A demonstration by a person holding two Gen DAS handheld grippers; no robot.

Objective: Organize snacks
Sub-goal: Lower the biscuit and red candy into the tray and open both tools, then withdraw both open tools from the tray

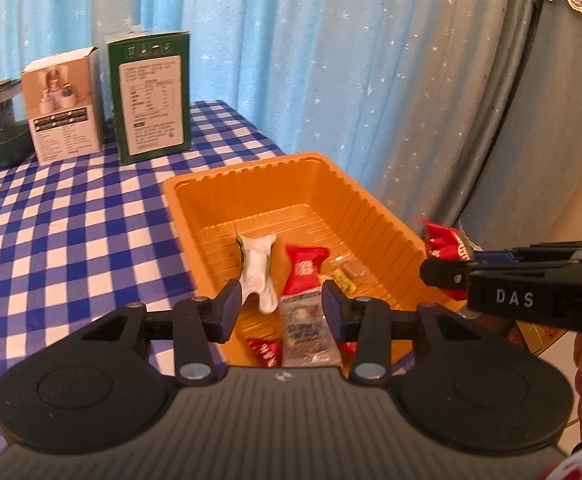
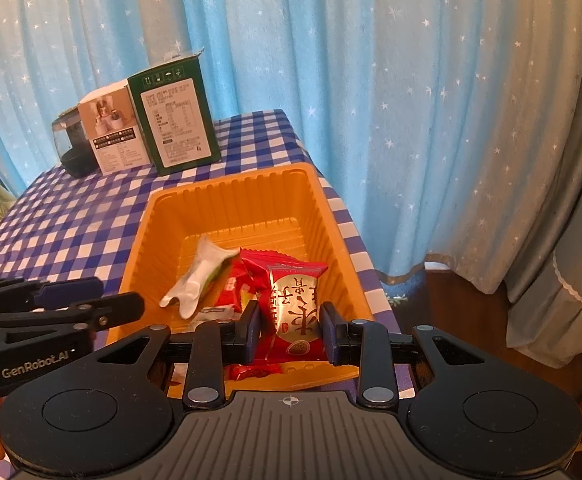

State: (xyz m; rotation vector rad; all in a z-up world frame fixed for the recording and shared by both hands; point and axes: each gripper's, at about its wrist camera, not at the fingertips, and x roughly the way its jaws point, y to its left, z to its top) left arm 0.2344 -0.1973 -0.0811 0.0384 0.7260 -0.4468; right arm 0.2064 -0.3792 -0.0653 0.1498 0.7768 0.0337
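Observation:
An orange plastic tray (image 1: 195, 216) (image 2: 323, 216) stands on the blue checked table and holds several snack packets: a white pouch (image 1: 257, 272) (image 2: 197, 278), red packets (image 1: 305, 266) and a small clear packet (image 1: 345, 274). My left gripper (image 1: 281, 304) hangs open and empty over the tray's near end. My right gripper (image 2: 291, 326) is shut on a red snack packet (image 2: 295, 308) with gold print, held above the tray's near right corner. That packet also shows in the left wrist view (image 1: 445, 242) at the right gripper's tip.
A green carton (image 1: 149, 96) (image 2: 175, 120), a white box (image 1: 63, 106) (image 2: 111, 132) and a dark glass jar (image 1: 3, 128) (image 2: 71, 148) stand at the table's far side. Blue starred curtains hang behind. The table's right edge runs beside the tray.

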